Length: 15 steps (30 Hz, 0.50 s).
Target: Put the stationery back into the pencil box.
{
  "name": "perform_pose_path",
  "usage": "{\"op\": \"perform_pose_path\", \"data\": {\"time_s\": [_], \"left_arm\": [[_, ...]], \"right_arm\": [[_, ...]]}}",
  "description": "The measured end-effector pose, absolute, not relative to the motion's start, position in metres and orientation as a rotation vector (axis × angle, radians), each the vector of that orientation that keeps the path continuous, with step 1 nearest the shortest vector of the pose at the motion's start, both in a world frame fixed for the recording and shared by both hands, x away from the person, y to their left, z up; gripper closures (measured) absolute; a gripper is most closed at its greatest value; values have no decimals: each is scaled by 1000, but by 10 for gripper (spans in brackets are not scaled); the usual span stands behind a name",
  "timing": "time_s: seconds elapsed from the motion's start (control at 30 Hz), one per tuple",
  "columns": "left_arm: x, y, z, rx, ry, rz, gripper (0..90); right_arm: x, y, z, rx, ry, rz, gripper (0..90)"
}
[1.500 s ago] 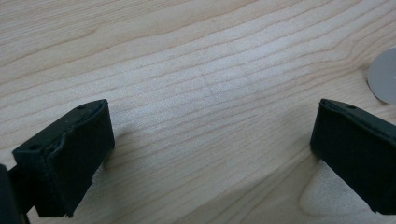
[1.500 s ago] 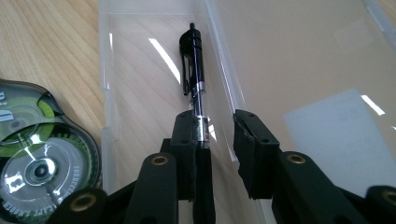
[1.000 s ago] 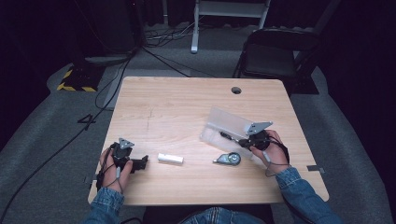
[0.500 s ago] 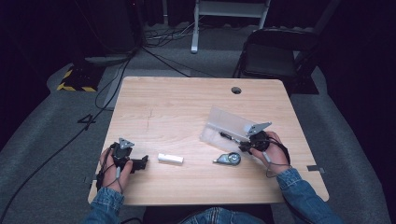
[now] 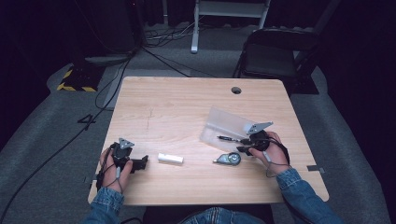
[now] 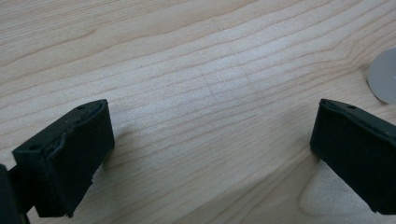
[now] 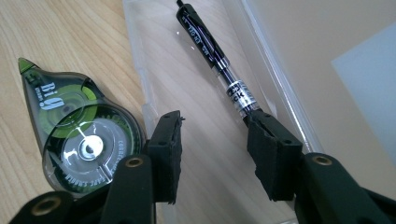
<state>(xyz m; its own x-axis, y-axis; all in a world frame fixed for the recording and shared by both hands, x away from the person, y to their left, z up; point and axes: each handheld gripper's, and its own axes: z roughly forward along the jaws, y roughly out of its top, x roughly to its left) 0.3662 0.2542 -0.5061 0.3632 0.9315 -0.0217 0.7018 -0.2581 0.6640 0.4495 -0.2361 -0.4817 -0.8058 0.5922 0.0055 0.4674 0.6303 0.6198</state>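
Note:
A black pen (image 7: 215,58) lies in the open clear plastic case (image 7: 163,60), and its near end reaches the inner face of one black pad (image 7: 268,154). My right gripper (image 7: 215,123) has just been opening; its jaws stand apart with bare case floor between them. From the high view, the right gripper (image 5: 239,145) sits at the case's (image 5: 224,122) near edge, beside the pen (image 5: 229,138). A green-and-grey correction tape roller (image 7: 77,135) lies left of the case on the wood. My left gripper (image 6: 212,112) is wide open over bare table, at front left (image 5: 143,161).
A white eraser-like block (image 5: 170,158) lies between the hands, and the tape roller (image 5: 228,159) sits near the right hand. The table (image 5: 187,107) has a cable hole (image 5: 236,90) at the back. A folding chair (image 5: 273,56) stands behind. A pale round shape (image 6: 383,77) shows at the left gripper view's edge.
The right gripper's jaws have spread apart at the pen's near end. Both hands, the case, the roller and the white block stay where they were.

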Motion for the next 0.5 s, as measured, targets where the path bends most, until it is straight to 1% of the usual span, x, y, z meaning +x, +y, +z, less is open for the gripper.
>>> {"op": "perform_pose_path", "data": {"time_s": [0.27,0.5], "left_arm": [[366,254,-506,2044,1409,510,0],[366,254,-506,2044,1409,510,0]], "right_arm": [[451,-235,-485,884,2623,1007,508],[450,-233,-486,885,2613,1018,503]]}}
